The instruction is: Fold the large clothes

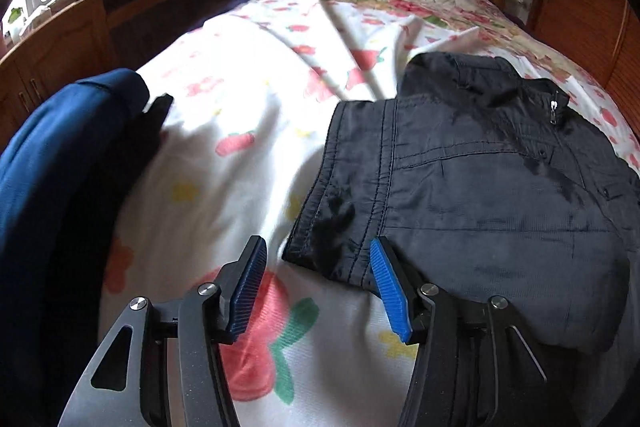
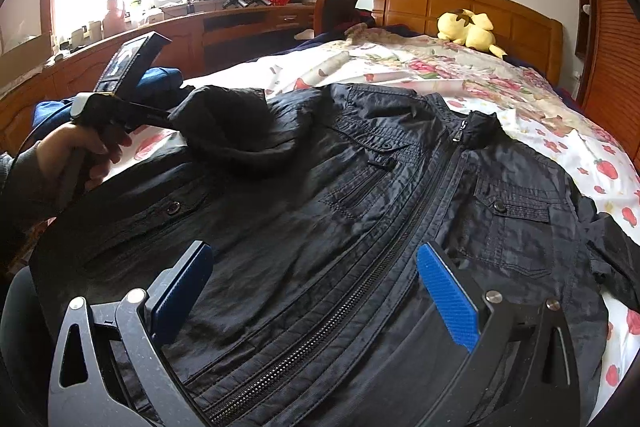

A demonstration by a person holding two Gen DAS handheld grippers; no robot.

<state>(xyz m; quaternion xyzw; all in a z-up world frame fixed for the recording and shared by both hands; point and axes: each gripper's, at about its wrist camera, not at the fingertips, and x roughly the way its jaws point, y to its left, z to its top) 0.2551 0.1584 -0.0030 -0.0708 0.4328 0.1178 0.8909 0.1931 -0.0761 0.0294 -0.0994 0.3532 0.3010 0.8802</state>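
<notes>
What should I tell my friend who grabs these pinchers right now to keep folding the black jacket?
Left gripper: open, nothing pinched, cuff edge just ahead.
Right gripper: open over the zipper, holding nothing.
Black jacket: front up, zipped, on the flowery bedsheet. One sleeve is already folded over the chest.
Left: fold the other sleeve, then the body.
Blue garment sits beside it.

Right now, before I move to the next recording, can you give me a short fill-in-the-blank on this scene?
1. The jacket spread on the bed is ____ in colour.
2. The plush toy by the headboard is ____.
3. The jacket's front is closed by a ____.
4. The pads on the right gripper fingers are ____.

Missing words: black; yellow; zipper; blue
</notes>
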